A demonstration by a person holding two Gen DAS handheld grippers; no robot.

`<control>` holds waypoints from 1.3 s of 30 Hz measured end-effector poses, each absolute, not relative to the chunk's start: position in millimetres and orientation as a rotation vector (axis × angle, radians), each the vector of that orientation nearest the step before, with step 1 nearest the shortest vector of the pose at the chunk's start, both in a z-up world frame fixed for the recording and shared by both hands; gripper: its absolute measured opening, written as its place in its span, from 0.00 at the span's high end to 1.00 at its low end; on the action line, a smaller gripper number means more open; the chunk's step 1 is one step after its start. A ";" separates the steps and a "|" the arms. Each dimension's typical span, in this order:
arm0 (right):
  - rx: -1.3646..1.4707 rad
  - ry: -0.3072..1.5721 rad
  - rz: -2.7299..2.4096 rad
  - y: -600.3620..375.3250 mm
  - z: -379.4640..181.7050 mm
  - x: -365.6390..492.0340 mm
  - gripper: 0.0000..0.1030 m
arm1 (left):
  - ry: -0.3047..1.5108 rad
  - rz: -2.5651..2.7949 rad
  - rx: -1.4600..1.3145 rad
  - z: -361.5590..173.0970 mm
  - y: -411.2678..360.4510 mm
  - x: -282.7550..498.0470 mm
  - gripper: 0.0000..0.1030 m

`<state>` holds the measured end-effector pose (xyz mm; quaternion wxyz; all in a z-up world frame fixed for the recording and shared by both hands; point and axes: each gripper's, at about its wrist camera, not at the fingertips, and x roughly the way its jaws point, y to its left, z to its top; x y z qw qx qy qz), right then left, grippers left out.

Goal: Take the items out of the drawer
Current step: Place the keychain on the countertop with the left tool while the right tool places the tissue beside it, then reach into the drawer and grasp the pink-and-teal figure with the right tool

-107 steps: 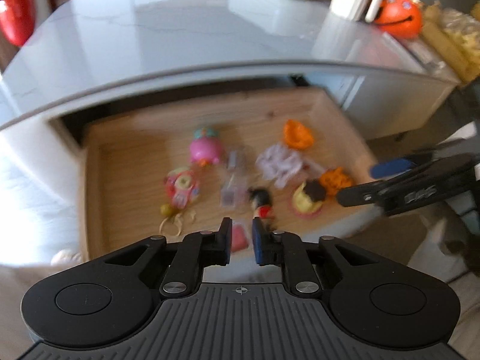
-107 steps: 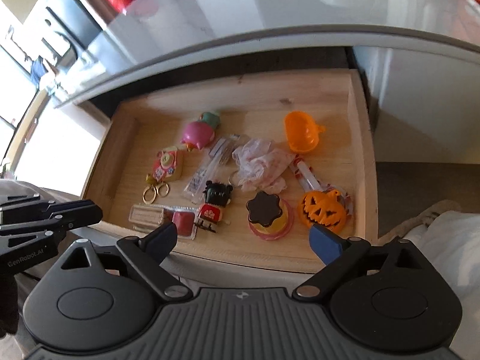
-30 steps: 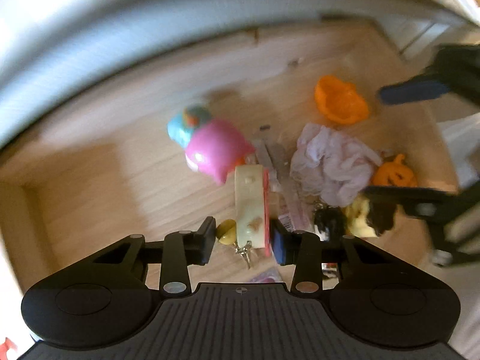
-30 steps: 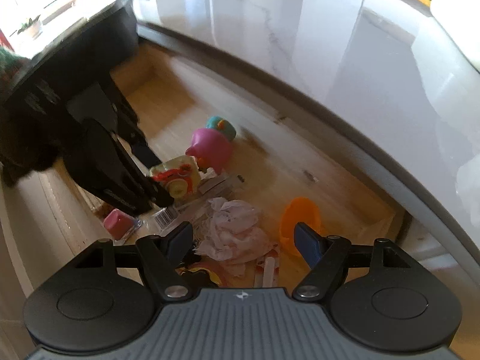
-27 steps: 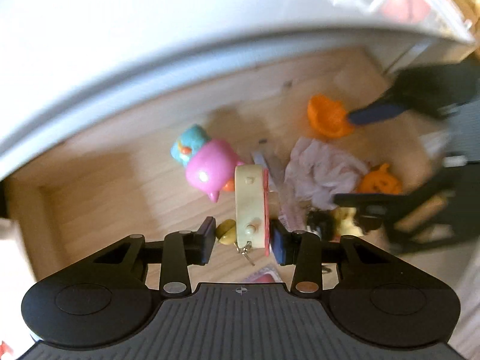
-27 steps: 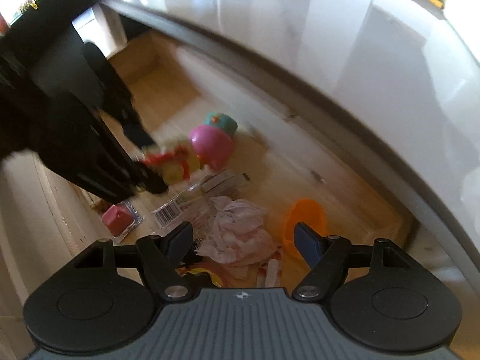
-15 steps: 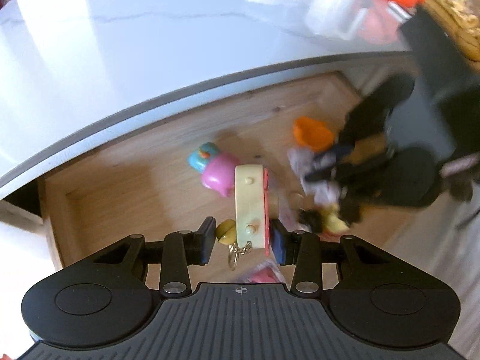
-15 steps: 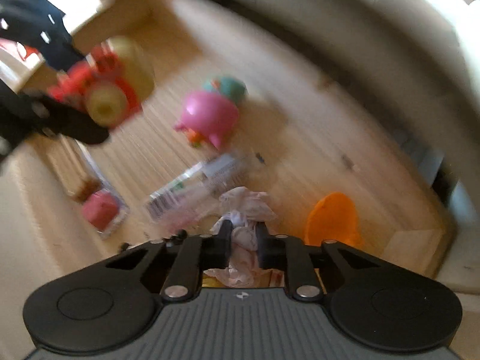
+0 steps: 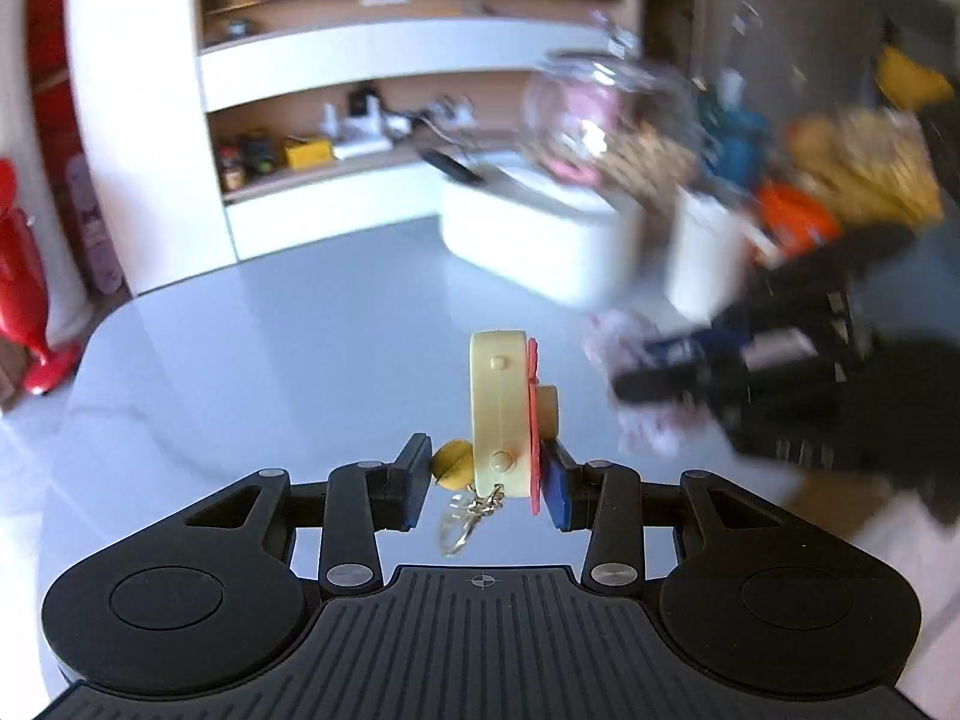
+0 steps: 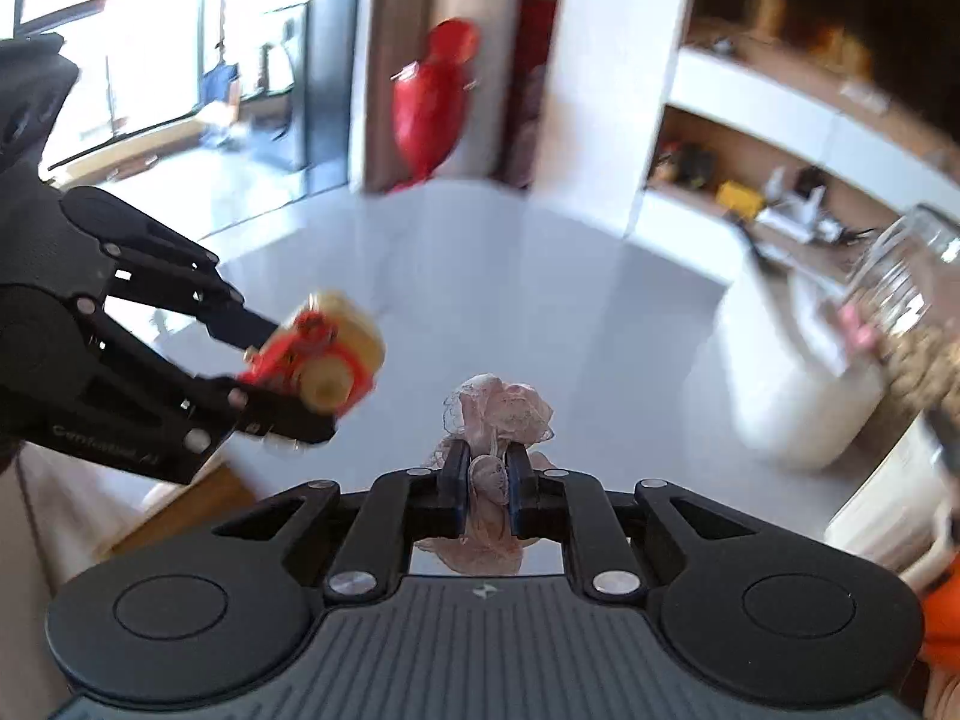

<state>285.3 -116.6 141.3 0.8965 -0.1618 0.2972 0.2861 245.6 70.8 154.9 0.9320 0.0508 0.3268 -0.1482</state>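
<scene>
Both claws are loaded above the glossy grey countertop (image 9: 252,360). Left gripper (image 9: 487,489), a black two-finger tool with blue pads, points forward and somewhat downward over the counter and is clamped on the cream plastic toy keychain with a red face (image 9: 501,408). That toy is a flat, rounded slab standing on edge between the pads, with small studs along its rim, a yellow bead at its lower left and a metal ring dangling below. In the right wrist view the same claw (image 10: 282,381) reaches in from the left, its black linkage angled toward the centre, the red-and-cream toy (image 10: 327,363) blurred at its tip.

Right gripper (image 10: 485,489), tilted similarly over the counter, has its jaws pressed nearly together on the crumpled pale pink translucent wrapper (image 10: 498,414), whose thin, crinkled film billows above the pads and hangs below them. From the left wrist camera this claw (image 9: 666,372) appears as a dark smear at right with the pink wrapper (image 9: 624,336) at its end.

Beyond stand a white rounded box (image 9: 528,240), a clear glass jar (image 9: 600,114), a red glossy vase (image 10: 432,96) and open shelves (image 9: 384,60).
</scene>
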 end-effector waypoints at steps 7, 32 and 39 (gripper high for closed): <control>-0.219 0.760 0.491 -109.7 81.0 368.8 0.81 | 0.817 -0.193 -0.046 90.2 74.4 330.3 0.56; -0.224 0.693 0.604 -158.0 86.8 259.8 0.56 | 0.902 -0.425 0.022 49.7 52.4 168.6 0.57; -0.172 0.797 0.738 -177.6 50.5 222.2 0.51 | 1.094 -0.388 0.066 1.3 46.1 170.4 0.57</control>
